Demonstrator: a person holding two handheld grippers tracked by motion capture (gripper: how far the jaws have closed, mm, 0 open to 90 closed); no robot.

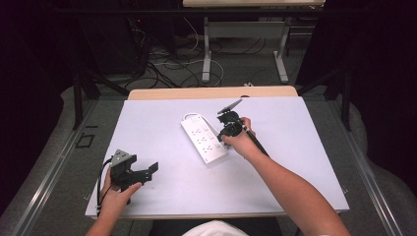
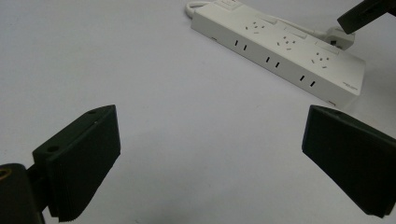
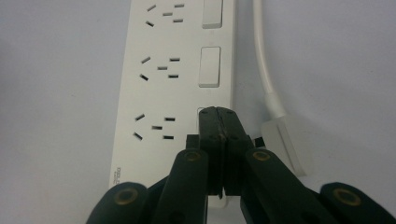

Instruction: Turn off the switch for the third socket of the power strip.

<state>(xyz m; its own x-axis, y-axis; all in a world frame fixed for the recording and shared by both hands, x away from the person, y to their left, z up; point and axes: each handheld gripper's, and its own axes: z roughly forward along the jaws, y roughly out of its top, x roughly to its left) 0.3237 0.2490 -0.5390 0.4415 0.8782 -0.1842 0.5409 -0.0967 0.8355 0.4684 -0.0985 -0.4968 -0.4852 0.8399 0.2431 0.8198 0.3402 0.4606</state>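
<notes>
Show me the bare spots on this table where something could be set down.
Free: the wide stretch of white table between the left gripper and the power strip, and the far-left corner. The right edge beyond the forearm is bare too. Crowded: around the strip, where the right gripper presses a switch beside the cord and plug.
</notes>
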